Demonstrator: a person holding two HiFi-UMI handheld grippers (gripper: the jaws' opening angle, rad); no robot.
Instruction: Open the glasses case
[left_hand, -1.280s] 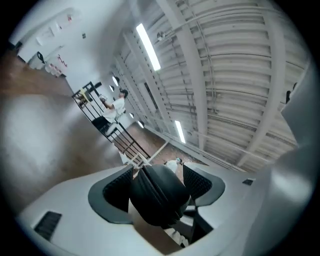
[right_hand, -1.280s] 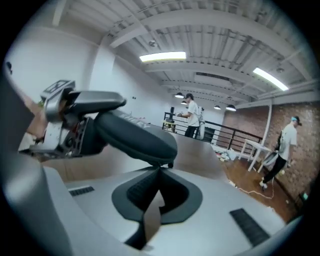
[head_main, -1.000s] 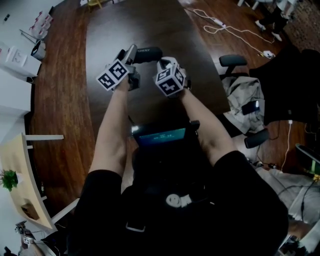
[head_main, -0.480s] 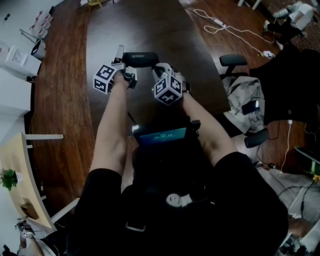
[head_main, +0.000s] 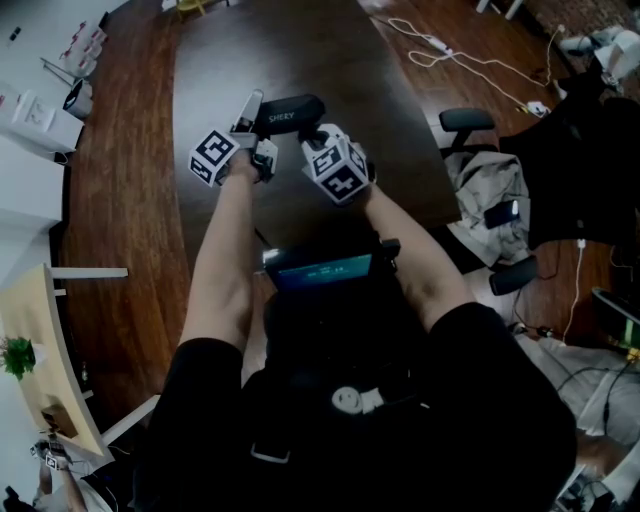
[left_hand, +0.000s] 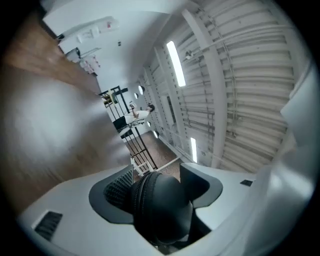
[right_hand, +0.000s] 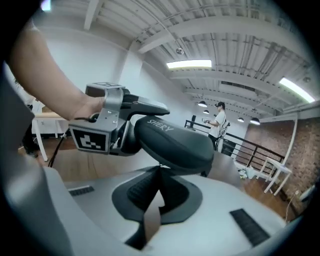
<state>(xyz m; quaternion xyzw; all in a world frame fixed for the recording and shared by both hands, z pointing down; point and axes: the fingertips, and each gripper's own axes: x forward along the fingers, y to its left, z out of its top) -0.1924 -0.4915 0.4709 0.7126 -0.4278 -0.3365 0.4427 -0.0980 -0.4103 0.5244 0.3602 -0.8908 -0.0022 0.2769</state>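
The black zip-up glasses case (head_main: 290, 113) is held above the dark table (head_main: 300, 50), slightly tilted. My left gripper (head_main: 258, 118) has one end of it: in the left gripper view the rounded, zippered end of the case (left_hand: 162, 212) fills the gap between the jaws, both pads (left_hand: 119, 189) bear on it, and the jaws are closing. My right gripper (head_main: 314, 138) sits under the other end. In the right gripper view the case (right_hand: 172, 140) hangs just above the right gripper (right_hand: 159, 175), which is shut on a thin grey zipper tab (right_hand: 151, 215).
An office chair (head_main: 470, 125) with clothing draped on it stands right of the table. A power strip and white cable (head_main: 440, 48) lie on the wooden floor. White furniture (head_main: 35, 120) is at the left. A person (right_hand: 218, 122) stands far off by a railing.
The left gripper has rolled, and its marker cube shows a different face. The case went from level to tilted. The right gripper shifted slightly left under the case.
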